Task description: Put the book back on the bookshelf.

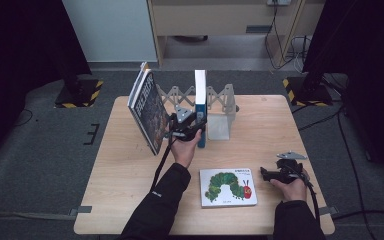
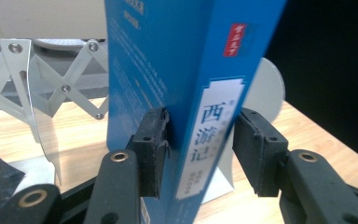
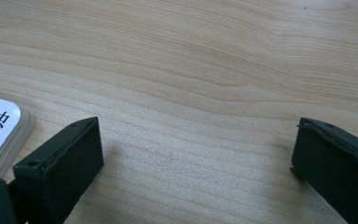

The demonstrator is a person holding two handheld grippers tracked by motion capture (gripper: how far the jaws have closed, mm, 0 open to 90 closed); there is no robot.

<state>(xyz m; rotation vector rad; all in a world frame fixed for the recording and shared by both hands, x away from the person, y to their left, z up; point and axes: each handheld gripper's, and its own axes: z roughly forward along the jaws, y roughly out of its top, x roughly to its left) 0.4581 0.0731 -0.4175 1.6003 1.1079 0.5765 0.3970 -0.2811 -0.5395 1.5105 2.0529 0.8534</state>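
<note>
We've got our left arm stretched forward over the middle of the table, dark sleeve, wrist fairly straight, with the left gripper (image 1: 189,126) pointing away from us. In the left gripper view one pad (image 2: 153,151) touches what sits between the jaws, while the other pad stands just clear of it, so it's a loose straddle, not a clamp. Our right hand (image 1: 294,186) rests low at the near right, and the right gripper (image 3: 193,175) points left with its jaws wide apart, nothing between them.
</note>
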